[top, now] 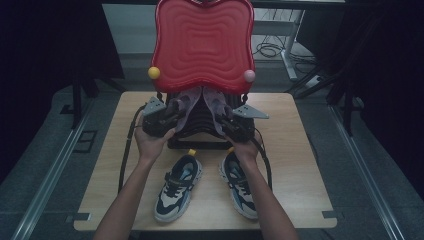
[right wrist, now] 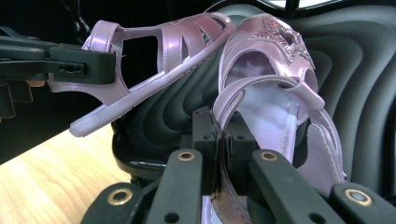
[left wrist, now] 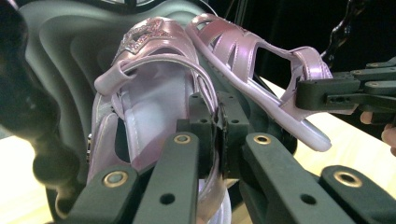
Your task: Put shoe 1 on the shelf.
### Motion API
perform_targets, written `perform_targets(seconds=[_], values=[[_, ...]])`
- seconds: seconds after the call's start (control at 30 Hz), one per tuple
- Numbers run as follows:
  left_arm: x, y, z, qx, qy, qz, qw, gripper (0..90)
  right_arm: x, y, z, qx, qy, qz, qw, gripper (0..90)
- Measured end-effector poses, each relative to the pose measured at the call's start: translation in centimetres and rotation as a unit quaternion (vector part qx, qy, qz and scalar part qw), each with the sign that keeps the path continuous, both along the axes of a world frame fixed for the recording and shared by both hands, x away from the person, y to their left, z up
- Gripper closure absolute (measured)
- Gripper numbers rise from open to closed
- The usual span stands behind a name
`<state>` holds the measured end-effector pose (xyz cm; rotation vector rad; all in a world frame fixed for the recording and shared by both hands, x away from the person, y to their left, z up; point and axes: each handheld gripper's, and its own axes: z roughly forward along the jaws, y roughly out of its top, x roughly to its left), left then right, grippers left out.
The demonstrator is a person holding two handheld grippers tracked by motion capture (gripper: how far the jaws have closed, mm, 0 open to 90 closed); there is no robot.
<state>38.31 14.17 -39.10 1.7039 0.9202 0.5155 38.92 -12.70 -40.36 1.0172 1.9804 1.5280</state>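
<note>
Two pink sandals rest tilted on the ribbed black case [top: 199,131]. My left gripper [top: 173,111] [left wrist: 217,126] is shut on the heel-side rim of the left sandal [top: 183,104] [left wrist: 149,98], which bears a glittery star on its toe. My right gripper [top: 223,116] [right wrist: 222,135] is shut on the heel strap of the right sandal [top: 215,102] [right wrist: 275,93]. In the left gripper view the right sandal [left wrist: 243,51] lies at the right, with the right gripper [left wrist: 322,95] pinching its heel. In the right gripper view the left sandal [right wrist: 163,51] and the left gripper [right wrist: 88,67] are at the left.
The case's red lid [top: 202,40] stands upright behind the sandals, with a yellow knob [top: 154,73] and a pink knob [top: 249,76]. Two dark-and-white sneakers [top: 177,187] [top: 240,185] lie on the wooden table [top: 295,150] near its front edge, between the forearms.
</note>
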Motion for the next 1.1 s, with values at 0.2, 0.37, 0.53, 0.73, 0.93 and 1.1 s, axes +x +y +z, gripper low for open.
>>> perform_targets(seconds=[0.2, 0.37, 0.53, 0.73, 0.93, 1.1], values=[[0.5, -0.5, -0.1, 0.001, -0.010, 0.001, 1.0000, 86.1, 0.5, 0.1, 0.0, -0.001, -0.001, -0.009, 1.0000, 85.4], [1.3, -0.9, -0.8, 0.000, -0.017, 0.008, 0.9998, 86.1, 1.0, 0.2, 0.1, -0.011, -0.014, -0.021, 0.9996, 85.4], [1.8, -1.2, -1.3, 0.001, -0.017, 0.008, 0.9998, 86.1, 1.4, 0.3, -0.3, -0.018, -0.012, -0.028, 0.9994, 85.4], [2.4, -1.4, -1.8, -0.007, -0.018, 0.013, 0.9997, 86.1, 2.0, 0.5, -0.7, -0.025, -0.017, -0.036, 0.9989, 85.4], [2.9, -1.6, -1.9, -0.002, -0.022, 0.024, 0.9995, 86.1, 2.6, 1.0, -0.6, -0.034, -0.022, -0.047, 0.9981, 85.4], [3.4, -1.9, -2.3, -0.001, -0.026, 0.020, 0.9994, 86.1, 3.0, 1.6, -1.0, -0.047, -0.022, -0.052, 0.9973, 85.4]])
